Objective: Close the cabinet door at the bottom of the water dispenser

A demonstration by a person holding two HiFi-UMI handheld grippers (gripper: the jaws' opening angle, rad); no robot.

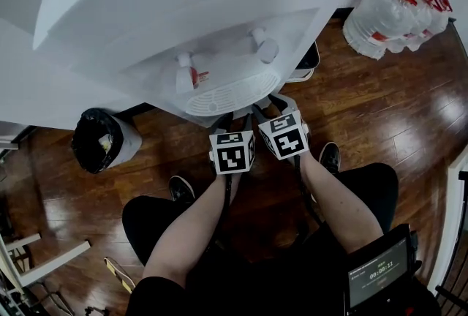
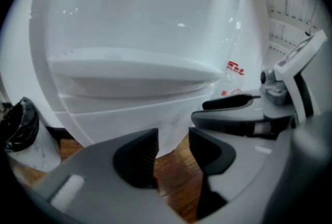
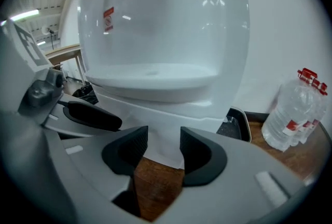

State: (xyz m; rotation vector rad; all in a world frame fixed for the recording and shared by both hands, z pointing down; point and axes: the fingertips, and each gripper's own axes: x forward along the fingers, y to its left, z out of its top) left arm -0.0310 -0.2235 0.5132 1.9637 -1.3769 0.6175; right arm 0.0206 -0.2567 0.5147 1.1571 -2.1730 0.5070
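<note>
Cabinet door (image 3: 171, 119) beyond half-open, empty tools (image 2: 172, 141) (image 3: 164, 140)

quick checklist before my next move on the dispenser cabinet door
1. Left gripper empty, jaws apart: ok.
2. Right gripper empty, jaws apart: ok.
3. Cabinet door fully shut: cannot tell. Only the white lower front of the water dispenser shows, and no door seam can be made out.
4. Bin clear of both grippers, off to the left: ok.
5. Water bottles out of the way at the right: ok.
</note>
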